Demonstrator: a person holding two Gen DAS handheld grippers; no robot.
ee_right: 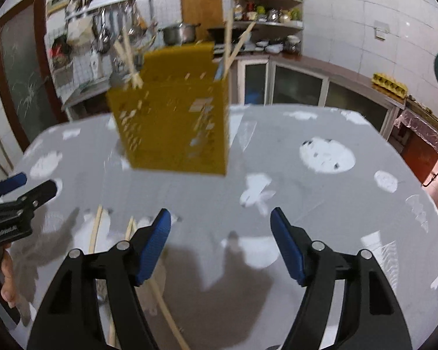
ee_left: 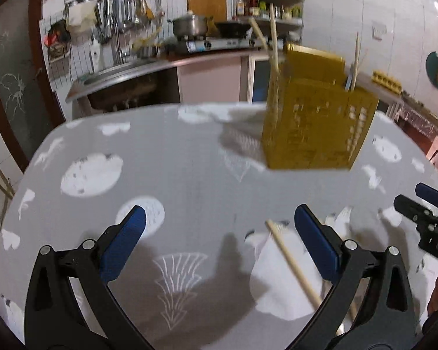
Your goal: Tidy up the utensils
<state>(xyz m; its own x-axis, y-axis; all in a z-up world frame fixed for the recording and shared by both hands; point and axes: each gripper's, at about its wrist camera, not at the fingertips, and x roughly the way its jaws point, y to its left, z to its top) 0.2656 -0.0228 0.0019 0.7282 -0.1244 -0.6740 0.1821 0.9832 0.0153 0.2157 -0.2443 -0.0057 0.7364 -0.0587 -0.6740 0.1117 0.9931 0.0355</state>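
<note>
With the jaws of the left gripper [ee_left: 219, 233] and right gripper [ee_right: 220, 234] spread and empty, the pick-up step applies: close on a loose chopstick [ee_left: 292, 265] lying on the table [ee_left: 189, 160], short of the yellow holder [ee_left: 315, 122].

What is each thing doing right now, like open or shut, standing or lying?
left gripper: open, holding nothing.
right gripper: open, holding nothing.
yellow holder: upright on the table, chopsticks sticking out.
loose chopsticks: lying flat on the tablecloth.
pot: on the stove, lid on.
</note>
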